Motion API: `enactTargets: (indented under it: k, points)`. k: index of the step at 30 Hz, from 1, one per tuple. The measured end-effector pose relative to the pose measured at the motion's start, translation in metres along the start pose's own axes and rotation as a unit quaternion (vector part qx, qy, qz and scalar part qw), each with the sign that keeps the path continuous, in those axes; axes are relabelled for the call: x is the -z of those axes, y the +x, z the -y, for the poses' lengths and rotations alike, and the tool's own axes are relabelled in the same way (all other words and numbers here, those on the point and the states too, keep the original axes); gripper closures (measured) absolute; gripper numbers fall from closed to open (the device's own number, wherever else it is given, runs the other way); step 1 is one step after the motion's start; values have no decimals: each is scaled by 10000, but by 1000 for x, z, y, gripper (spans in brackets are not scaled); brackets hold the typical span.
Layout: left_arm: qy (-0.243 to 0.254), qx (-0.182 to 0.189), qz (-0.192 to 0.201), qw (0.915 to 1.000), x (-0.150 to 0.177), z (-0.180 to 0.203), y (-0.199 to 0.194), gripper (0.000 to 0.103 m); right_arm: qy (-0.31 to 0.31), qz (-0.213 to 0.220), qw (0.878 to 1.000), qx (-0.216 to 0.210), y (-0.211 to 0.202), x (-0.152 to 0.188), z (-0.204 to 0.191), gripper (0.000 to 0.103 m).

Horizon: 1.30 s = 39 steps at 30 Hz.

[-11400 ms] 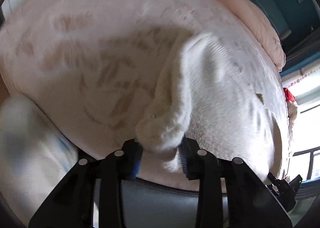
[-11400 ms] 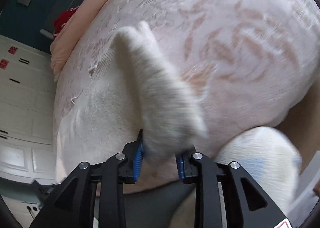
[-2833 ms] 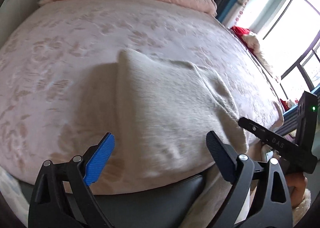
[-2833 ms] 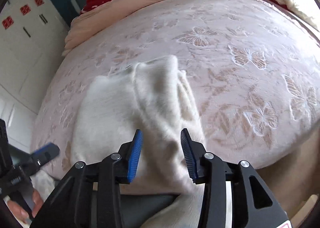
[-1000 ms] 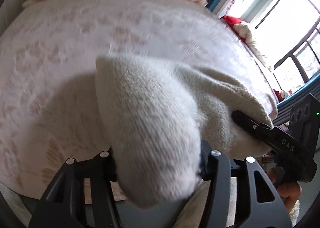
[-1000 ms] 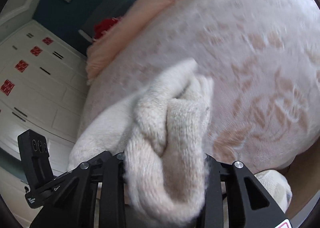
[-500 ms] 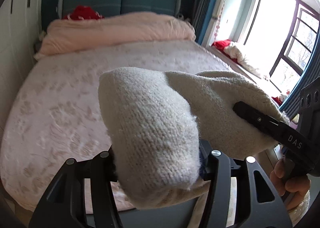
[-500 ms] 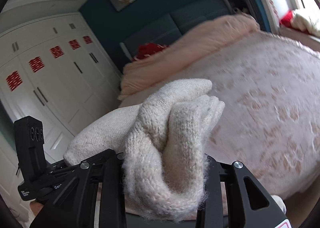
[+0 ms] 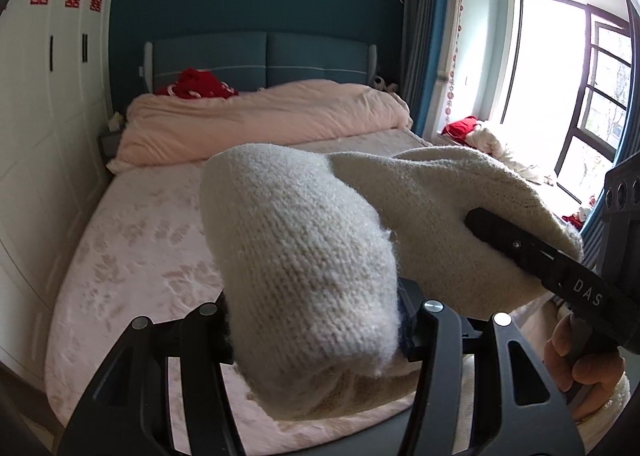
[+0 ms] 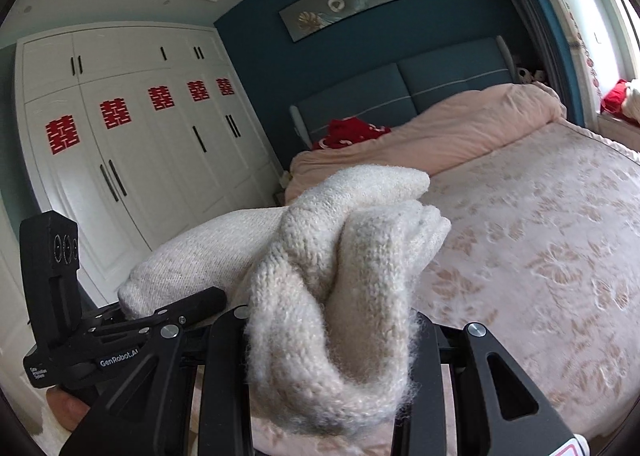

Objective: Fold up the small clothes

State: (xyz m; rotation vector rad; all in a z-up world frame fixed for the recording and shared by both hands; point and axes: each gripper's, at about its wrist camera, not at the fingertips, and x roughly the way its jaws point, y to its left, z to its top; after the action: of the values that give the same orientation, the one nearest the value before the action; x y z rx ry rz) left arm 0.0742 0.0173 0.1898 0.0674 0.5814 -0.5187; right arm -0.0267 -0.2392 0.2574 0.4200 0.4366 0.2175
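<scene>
**Knit lifted off the bed**

Raised since a second ago, when it hung just over the bed (image 9: pixel 132 252), the knit (image 9: pixel 304 264) is now held in the air between both claws. Left claw (image 9: pixel 316 320) clamps one bunched end, right claw (image 10: pixel 328 320) the other. Its long axis runs claw to claw, folds bulging forward.

place: home bedroom | evidence: bed (image 9: pixel 168 256), padded headboard (image 9: pixel 260 55) (teal wall), white wardrobe (image 10: pixel 132 143), window (image 9: pixel 560 95)
</scene>
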Motion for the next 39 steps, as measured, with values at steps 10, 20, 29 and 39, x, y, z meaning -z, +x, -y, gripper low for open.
enactTargets:
  k: [10, 20, 29, 39]
  points:
    - [109, -117, 515, 9985, -31, -38, -33, 50, -328, 346, 9985, -255, 22, -28, -47, 73]
    - [284, -179, 1125, 9931, -36, -72, -41, 49, -553, 557, 9953, -558, 54, -34, -65, 73]
    - [232, -176, 1332, 9907, -40, -103, -10, 48, -600, 484, 9954, -570, 102, -33, -62, 73]
    - [-1192, -34, -962, 9882, 149, -162, 150, 34, 269, -2262, 9717, 623, 209, 167, 74, 56]
